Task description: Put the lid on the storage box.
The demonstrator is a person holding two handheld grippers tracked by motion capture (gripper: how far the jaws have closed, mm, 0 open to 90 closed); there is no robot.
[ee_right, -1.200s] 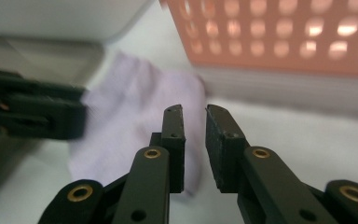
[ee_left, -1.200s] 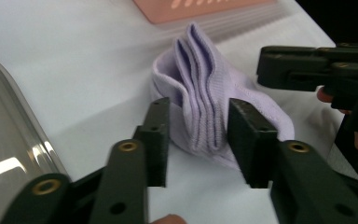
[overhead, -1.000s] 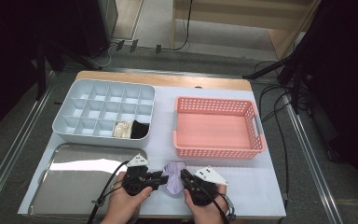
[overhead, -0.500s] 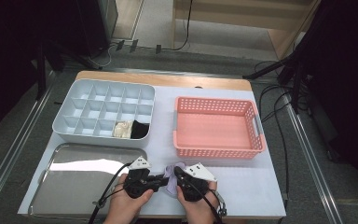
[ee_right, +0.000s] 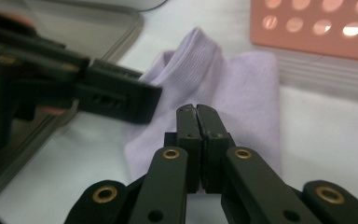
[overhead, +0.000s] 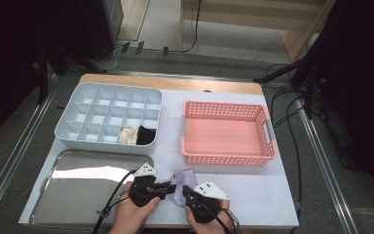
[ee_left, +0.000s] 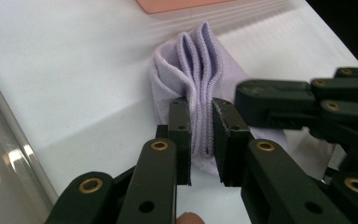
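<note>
While nothing much is going on elsewhere on the table, the high view has both hands at the near edge working a small lilac sock (overhead: 182, 183). It lies on the white tabletop (overhead: 253, 190) just in front of the pink basket (overhead: 226, 134), right of the steel tray (overhead: 85, 187). The left gripper (overhead: 169, 185) and right gripper (overhead: 187, 191) meet at it from either side. Farther back sits the grey compartment box (overhead: 109, 117), with a cream item and a black one in two cells of its front row.

Over in the left gripper view, the sock (ee_left: 196, 88) is bunched into upright folds, and the left gripper (ee_left: 200, 135) has just been closing and now pinches those ribbed folds between its pads.

From the right gripper view, the right gripper (ee_right: 198, 140) has its jaws pressed together over the sock (ee_right: 242, 93); I think there's a thin layer of fabric caught in there, but it's hard to see from this angle.

What could go wrong: the pinch is shallow, so a pull apart could slip a fold out and the bundle flops open. The two sets of jaws are also close enough to knock each other.

Room-wise, it's grey floor, loose cables, dark stands and a wooden shelf behind.
</note>
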